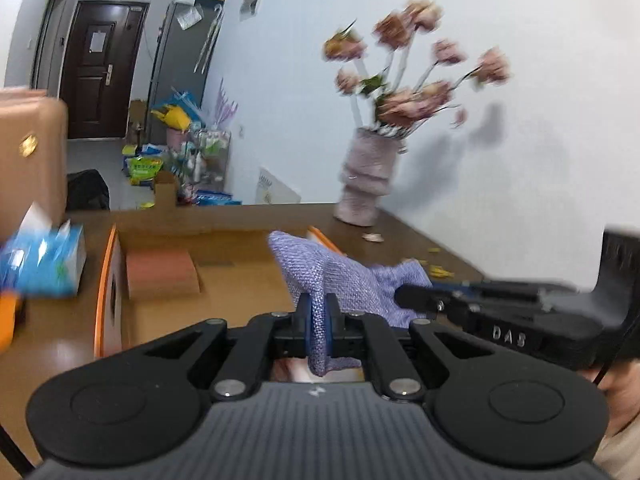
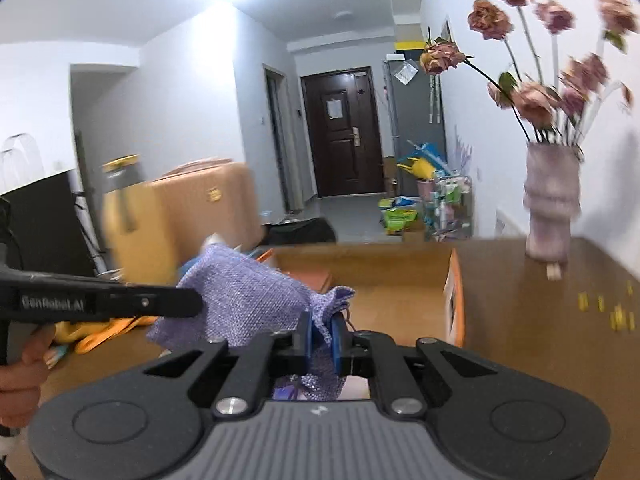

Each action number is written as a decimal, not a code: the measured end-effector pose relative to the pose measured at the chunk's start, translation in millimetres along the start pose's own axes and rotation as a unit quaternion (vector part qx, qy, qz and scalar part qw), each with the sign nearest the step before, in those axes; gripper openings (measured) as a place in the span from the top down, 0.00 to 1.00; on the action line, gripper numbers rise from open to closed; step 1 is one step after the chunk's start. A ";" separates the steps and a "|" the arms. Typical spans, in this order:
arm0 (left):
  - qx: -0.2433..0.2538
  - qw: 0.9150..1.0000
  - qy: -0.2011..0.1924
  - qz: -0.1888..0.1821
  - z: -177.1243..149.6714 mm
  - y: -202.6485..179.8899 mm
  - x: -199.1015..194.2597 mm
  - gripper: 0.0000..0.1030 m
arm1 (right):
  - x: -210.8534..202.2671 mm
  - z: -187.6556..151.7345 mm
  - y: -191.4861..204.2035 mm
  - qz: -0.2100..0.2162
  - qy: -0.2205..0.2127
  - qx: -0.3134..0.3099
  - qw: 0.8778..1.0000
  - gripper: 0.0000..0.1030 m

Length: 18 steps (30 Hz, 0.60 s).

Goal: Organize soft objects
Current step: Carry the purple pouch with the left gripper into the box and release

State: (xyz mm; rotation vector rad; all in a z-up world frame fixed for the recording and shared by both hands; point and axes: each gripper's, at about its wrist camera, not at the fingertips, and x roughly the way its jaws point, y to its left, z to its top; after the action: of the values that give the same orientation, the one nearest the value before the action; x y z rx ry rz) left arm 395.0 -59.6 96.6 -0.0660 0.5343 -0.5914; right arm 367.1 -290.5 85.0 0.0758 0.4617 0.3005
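Observation:
A purple knitted cloth (image 1: 340, 276) hangs in the air between both grippers, above the near edge of an open cardboard box (image 1: 240, 256). My left gripper (image 1: 319, 312) is shut on one edge of the cloth. My right gripper (image 2: 322, 334) is shut on the other edge of the same cloth (image 2: 244, 300). In the left wrist view the right gripper (image 1: 416, 298) reaches in from the right. In the right wrist view the left gripper (image 2: 196, 302) reaches in from the left. A folded reddish-brown item (image 1: 160, 274) lies inside the box.
A pale ribbed vase of dried pink flowers (image 1: 366, 180) stands at the table's far right by the wall. A blue tissue pack (image 1: 44, 260) sits left of the box. Small yellow bits (image 2: 620, 314) lie on the brown table (image 2: 540, 320). A tan suitcase (image 2: 200, 208) stands beyond.

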 end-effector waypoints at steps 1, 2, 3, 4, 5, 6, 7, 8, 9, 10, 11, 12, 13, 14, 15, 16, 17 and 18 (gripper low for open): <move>0.005 1.000 0.017 0.015 17.4 8.5 31.0 0.93 | 30.1 18.6 -11.0 -0.009 0.016 0.005 1.000 0.91; 0.007 0.999 0.040 0.027 31.0 17.4 61.6 0.93 | 62.6 35.3 -22.4 -0.018 0.039 0.013 0.999 0.91; 0.009 0.998 0.058 0.038 40.5 25.4 88.5 0.93 | 95.2 48.5 -32.8 -0.026 0.063 0.016 0.998 0.92; -0.002 0.995 0.079 0.059 48.6 36.5 118.4 0.93 | 126.0 58.4 -43.6 -0.037 0.082 0.028 0.996 0.92; -0.005 0.993 0.098 0.070 54.0 46.6 144.0 0.93 | 153.8 64.7 -50.6 -0.045 0.104 0.033 0.993 0.92; -0.001 0.990 0.112 0.082 56.3 55.6 167.0 0.93 | 182.3 68.6 -57.1 -0.054 0.124 0.038 0.990 0.92; -0.001 0.988 0.125 0.095 56.6 65.1 188.0 0.93 | 204.5 69.6 -63.3 -0.058 0.141 0.047 0.987 0.92; 0.008 0.985 0.141 0.100 54.7 73.3 206.7 0.93 | 226.3 68.7 -67.1 -0.061 0.163 0.049 0.984 0.92; 0.009 0.982 0.152 0.110 51.5 80.4 219.9 0.93 | 244.5 66.1 -69.8 -0.067 0.177 0.049 0.981 0.92; 0.000 0.980 0.157 0.124 47.8 87.2 229.2 0.92 | 258.1 62.4 -71.2 -0.070 0.187 0.047 0.979 0.92; 0.000 0.979 0.163 0.125 45.1 91.4 234.4 0.92 | 267.8 58.0 -72.4 -0.072 0.199 0.046 0.976 0.91; -0.001 0.978 0.167 0.122 43.0 94.9 236.9 0.90 | 276.3 54.4 -73.9 -0.071 0.208 0.049 0.974 0.90; -0.005 0.978 0.168 0.123 41.7 98.6 237.6 0.85 | 281.3 50.4 -73.7 -0.071 0.212 0.052 0.973 0.86; -0.003 0.978 0.168 0.121 41.1 101.7 236.7 0.82 | 285.2 47.7 -73.1 -0.072 0.215 0.049 0.973 0.83; 0.000 0.979 0.165 0.120 41.9 103.9 235.5 0.74 | 287.3 46.7 -74.2 -0.074 0.219 0.051 0.972 0.80; 0.003 0.980 0.161 0.119 42.7 105.0 232.8 0.70 | 287.3 46.6 -76.0 -0.072 0.218 0.058 0.971 0.75; 0.007 0.980 0.159 0.117 42.9 104.8 228.8 0.70 | 285.0 47.1 -75.2 -0.069 0.214 0.061 0.972 0.72; 0.006 0.980 0.156 0.121 45.0 102.9 223.4 0.67 | 281.4 48.4 -75.2 -0.071 0.210 0.058 0.973 0.68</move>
State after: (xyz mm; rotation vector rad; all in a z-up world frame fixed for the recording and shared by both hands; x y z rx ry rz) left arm 626.4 -100.2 11.0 0.1037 0.8296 -0.3664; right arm 648.9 -277.3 -2.5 0.0941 0.9007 0.1466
